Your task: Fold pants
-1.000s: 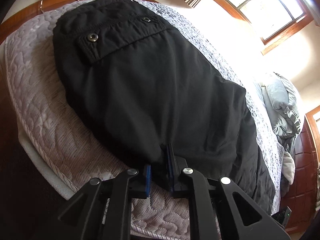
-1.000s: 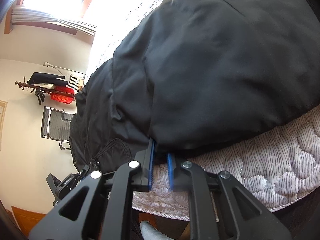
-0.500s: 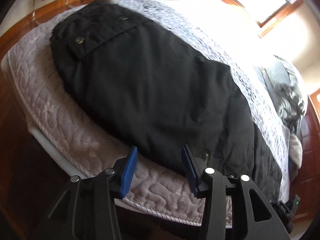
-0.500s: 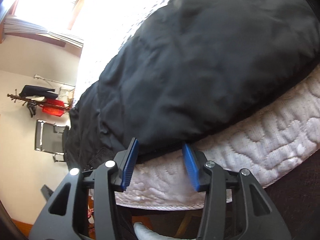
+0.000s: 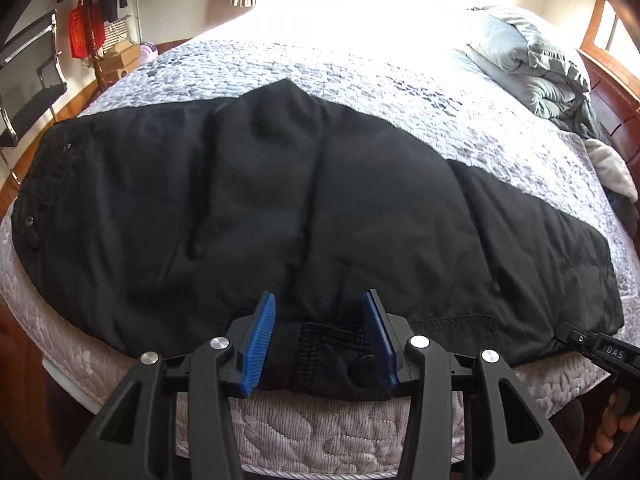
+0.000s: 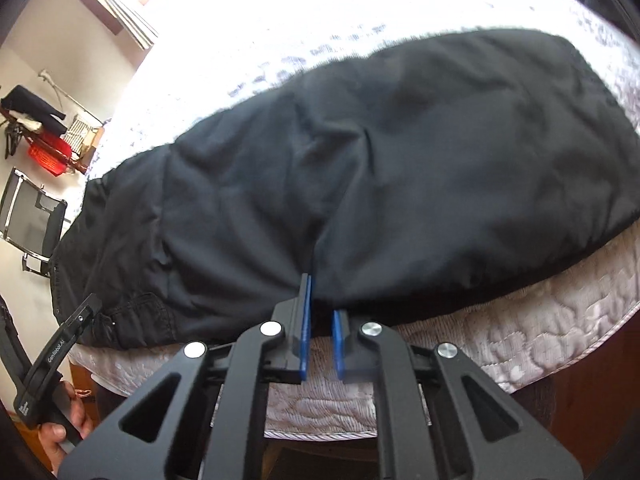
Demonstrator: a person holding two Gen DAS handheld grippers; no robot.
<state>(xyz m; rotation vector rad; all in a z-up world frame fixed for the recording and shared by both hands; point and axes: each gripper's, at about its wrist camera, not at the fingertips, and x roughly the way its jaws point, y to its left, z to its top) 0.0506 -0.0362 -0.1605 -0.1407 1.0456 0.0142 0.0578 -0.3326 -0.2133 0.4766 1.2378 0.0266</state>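
Black pants (image 5: 304,208) lie flat along the near edge of a bed, waistband with snaps at the left, legs to the right. My left gripper (image 5: 320,316) is open, its blue pads either side of a flap pocket at the pants' near edge, holding nothing. In the right wrist view the pants (image 6: 360,168) fill the middle. My right gripper (image 6: 322,312) has its pads close together with a small gap, at the near hem; whether cloth is pinched is unclear. The right gripper's tip also shows in the left wrist view (image 5: 592,350).
The bed has a pale quilted cover (image 5: 360,76) and a mattress edge (image 5: 328,428) just below the grippers. A grey duvet (image 5: 532,64) is bunched at the far right. A chair (image 5: 28,96) and coat rack (image 5: 86,20) stand left of the bed.
Both grippers let go of the pants' edge and opened. The left one then swung right to the pocket area and stays open; the right one has closed to a narrow gap.
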